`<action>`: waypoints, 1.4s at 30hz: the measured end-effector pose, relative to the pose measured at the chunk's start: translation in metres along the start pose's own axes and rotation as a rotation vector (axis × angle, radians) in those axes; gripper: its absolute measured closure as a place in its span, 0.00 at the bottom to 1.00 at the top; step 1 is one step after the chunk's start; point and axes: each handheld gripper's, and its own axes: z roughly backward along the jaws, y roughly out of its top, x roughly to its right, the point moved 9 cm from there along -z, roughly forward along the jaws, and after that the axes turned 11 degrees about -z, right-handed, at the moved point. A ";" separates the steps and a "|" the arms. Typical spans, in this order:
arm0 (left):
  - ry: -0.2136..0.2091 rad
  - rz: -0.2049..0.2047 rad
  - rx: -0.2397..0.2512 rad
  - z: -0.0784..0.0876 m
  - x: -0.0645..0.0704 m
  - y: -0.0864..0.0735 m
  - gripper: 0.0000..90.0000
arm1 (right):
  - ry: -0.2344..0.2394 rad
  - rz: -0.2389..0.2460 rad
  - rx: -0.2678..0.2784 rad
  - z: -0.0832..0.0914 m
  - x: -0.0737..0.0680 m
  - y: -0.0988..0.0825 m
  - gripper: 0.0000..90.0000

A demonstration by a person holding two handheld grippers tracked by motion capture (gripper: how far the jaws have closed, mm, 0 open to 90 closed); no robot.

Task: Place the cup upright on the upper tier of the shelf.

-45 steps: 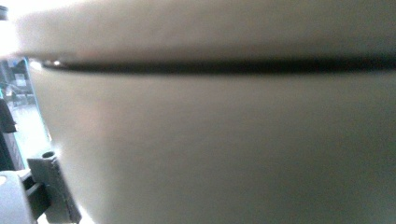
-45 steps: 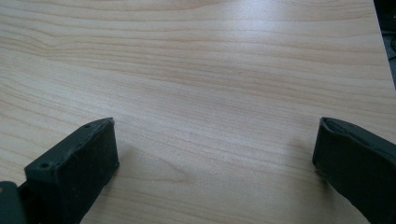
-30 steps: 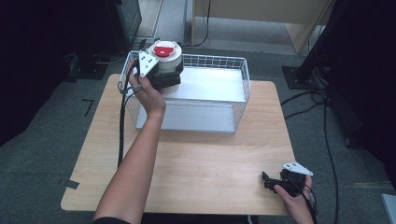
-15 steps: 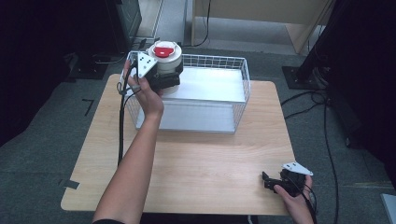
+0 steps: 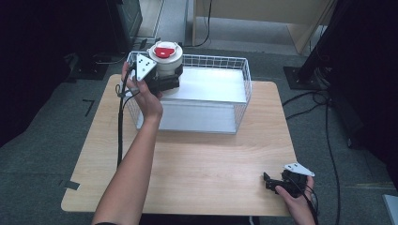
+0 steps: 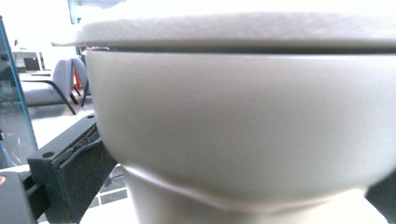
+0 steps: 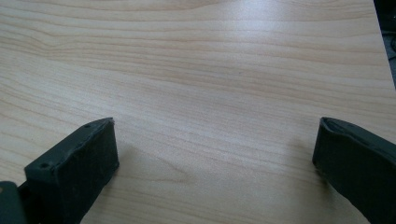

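Note:
A pale grey round container [image 5: 166, 60] with a red mark on its lid is held above the left end of the white wire basket [image 5: 237, 101]. My left gripper [image 5: 166, 84] is shut on the container's lower body. In the left gripper view the container [image 6: 243, 126] looms very close, and one black pad [image 6: 77, 172] presses its left side. My right gripper [image 5: 269, 182] rests low over the table's near right corner, jaws wide apart. In the right gripper view its two black fingers [image 7: 74, 168] stand far apart over bare wood [image 7: 210, 93].
The light wooden table [image 5: 187, 173] stands on grey carpet. The basket's white floor [image 5: 211, 84] lies to the right of the container. A black cable [image 5: 120, 126] trails from the left gripper along the forearm. Dark equipment and cables lie on the floor around the table.
The left gripper and the container have shifted slightly; the container stays held over the basket's left end. The right gripper has not moved.

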 end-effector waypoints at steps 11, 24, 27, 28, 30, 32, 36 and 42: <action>0.006 -0.007 0.034 0.008 0.002 0.005 0.00 | 0.000 0.000 0.000 0.000 0.000 0.000 0.00; 0.005 0.003 0.060 0.023 -0.001 0.004 0.00 | 0.000 0.000 0.000 0.000 0.000 0.000 0.00; 0.004 -0.001 0.056 0.025 -0.001 0.003 0.00 | 0.000 0.001 0.000 0.000 0.000 0.000 0.00; 0.005 0.002 0.057 0.026 -0.002 0.003 0.00 | -0.001 0.001 0.000 0.000 0.000 0.000 0.00; 0.007 0.008 0.061 0.028 -0.002 0.002 0.00 | -0.001 0.001 0.000 0.000 0.000 0.000 0.00; 0.010 0.011 0.062 0.030 -0.003 0.000 0.00 | -0.001 0.001 0.000 0.000 0.000 0.000 0.00; 0.016 0.010 0.064 0.035 -0.006 -0.003 0.00 | -0.001 0.000 0.000 0.000 0.000 0.000 0.00; 0.014 0.006 0.060 0.042 -0.007 -0.007 0.00 | -0.001 0.000 0.000 0.000 0.000 0.000 0.00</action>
